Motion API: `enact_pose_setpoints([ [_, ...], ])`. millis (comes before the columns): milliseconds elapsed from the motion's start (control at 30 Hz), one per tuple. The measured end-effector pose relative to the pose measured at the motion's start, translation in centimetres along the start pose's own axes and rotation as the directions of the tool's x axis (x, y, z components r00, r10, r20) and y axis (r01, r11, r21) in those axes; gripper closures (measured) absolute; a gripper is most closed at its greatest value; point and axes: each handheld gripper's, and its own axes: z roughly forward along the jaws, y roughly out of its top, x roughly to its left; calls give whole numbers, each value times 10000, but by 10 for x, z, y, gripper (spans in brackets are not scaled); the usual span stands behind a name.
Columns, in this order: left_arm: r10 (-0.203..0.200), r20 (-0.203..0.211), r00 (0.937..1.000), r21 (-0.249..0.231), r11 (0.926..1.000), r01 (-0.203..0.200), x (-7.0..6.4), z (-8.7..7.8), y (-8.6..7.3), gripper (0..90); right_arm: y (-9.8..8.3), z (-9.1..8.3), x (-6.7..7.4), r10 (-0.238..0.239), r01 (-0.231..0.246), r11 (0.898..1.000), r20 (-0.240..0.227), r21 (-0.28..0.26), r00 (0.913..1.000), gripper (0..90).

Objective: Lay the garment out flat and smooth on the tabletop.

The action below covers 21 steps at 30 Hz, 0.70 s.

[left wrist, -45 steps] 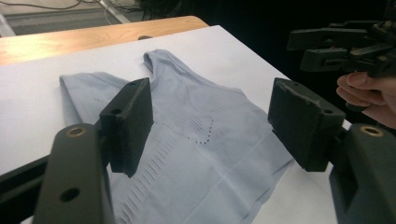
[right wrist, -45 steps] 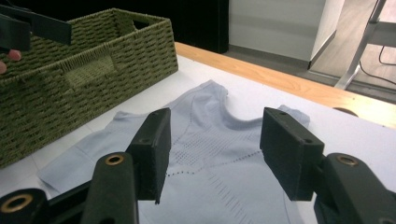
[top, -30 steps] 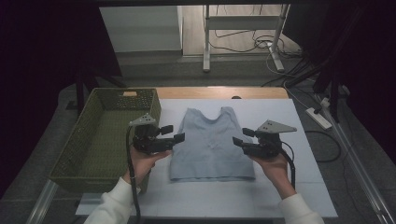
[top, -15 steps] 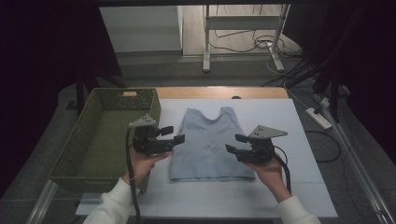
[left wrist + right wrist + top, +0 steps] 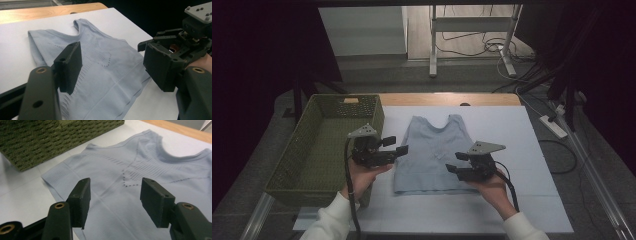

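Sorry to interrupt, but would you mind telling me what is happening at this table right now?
A person holds a hand-held gripper in each hand over a light blue sleeveless top that lies flat on the white table cover. The left hand-held gripper sits at the top's left edge and the right hand-held gripper over its lower right part. Both have their jaws open with nothing between them, so the top is not yet gripped. A green woven basket stands to the left, with nothing visible inside.

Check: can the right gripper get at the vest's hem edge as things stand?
Probably yes. The right gripper hangs open over the light-blue vest near its right side, nothing between its jaws, and the hem lies flat and uncovered on the white table.
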Motion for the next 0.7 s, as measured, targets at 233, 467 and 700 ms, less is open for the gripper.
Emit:
enact_pose_setpoints([
  [233,-25,-43,10000,45,10000,25,1,1,-2,316,-6,16,8,-119,134,9986,-307,515,9995,416],
  [467,65,14,10000,126,9999,-65,-1,3,-1,316,-16,49,30,-500,629,9837,-798,1685,9956,416],
  [700,60,51,10000,61,10000,-60,-1,2,0,316,-25,66,35,-816,893,9621,-407,2577,9958,412],
])
